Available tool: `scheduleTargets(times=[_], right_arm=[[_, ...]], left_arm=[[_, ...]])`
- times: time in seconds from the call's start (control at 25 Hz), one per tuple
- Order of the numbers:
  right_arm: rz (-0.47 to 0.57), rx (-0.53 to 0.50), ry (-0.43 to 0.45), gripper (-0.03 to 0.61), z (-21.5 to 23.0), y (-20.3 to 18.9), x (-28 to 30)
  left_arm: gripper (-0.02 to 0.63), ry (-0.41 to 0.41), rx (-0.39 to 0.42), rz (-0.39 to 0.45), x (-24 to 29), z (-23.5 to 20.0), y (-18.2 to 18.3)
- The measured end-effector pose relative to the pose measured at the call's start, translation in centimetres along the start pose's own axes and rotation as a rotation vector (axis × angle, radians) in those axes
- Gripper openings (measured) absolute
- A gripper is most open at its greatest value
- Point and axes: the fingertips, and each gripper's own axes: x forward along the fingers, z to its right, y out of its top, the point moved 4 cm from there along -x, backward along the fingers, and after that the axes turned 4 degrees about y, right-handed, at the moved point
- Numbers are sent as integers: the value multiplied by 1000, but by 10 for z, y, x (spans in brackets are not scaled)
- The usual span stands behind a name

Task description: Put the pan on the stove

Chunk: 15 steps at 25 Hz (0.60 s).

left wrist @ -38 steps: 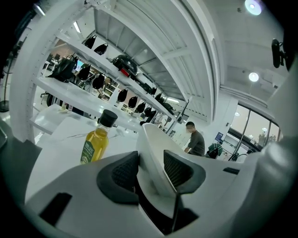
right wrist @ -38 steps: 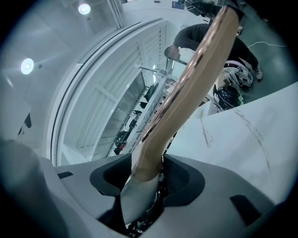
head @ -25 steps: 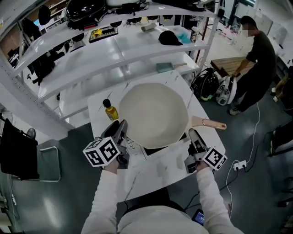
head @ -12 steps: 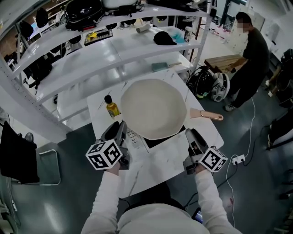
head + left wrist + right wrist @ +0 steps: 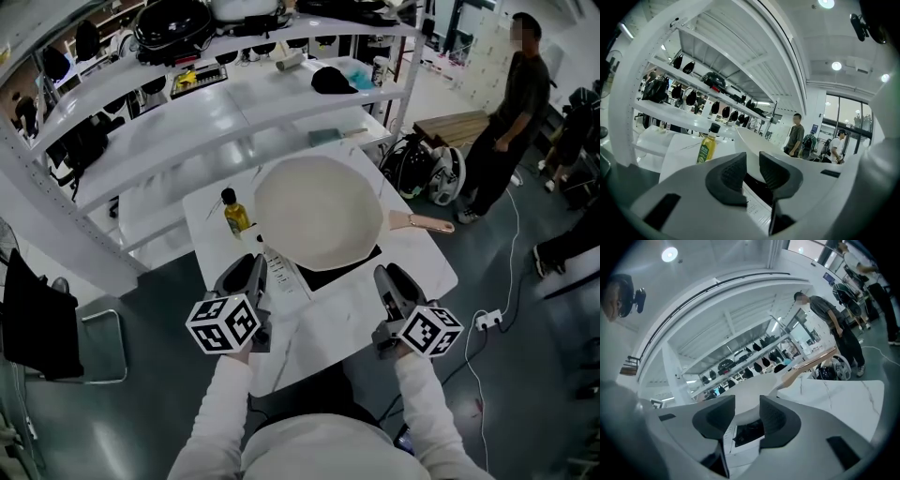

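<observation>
So nearest the camera you've got both white-sleeved arms holding the tongs just over the near edge of the white marble table [image 5: 330, 330]. The left gripper [image 5: 250, 274] has its jaws closing, with only a thin gap between them and nothing in it. The right gripper [image 5: 386, 279] is closing too, but its gap is wider and it's also empty. Neither one is touching the pan.

Just past the left tongs there's a printed sheet of paper [image 5: 283, 277] lying flat on the table. Next to it is the black stove [image 5: 343, 271], and the pan [image 5: 319, 223] sits right on top of it, covering most of it. The pan is big, pale cream and empty, and its wooden handle [image 5: 424, 223] sticks out toward the right side of the table. A little bottle of yellow oil [image 5: 235, 214] with a black cap stands upright just left of the pan.

Behind the table there are white shelves [image 5: 187, 127] with a black cap [image 5: 330, 80] and some odds and ends on them. Bags [image 5: 433, 174] sit on the floor off to the right, and a person [image 5: 511, 108] in dark clothes is standing further back.
</observation>
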Motion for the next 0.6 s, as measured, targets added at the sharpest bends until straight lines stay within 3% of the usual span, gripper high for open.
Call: scheduleTargets(times=[0.6], right_arm=[[-40, -260, -26, 48, -58, -18, -24]], left_arm=[[20, -37, 169, -17, -35, 20, -16]])
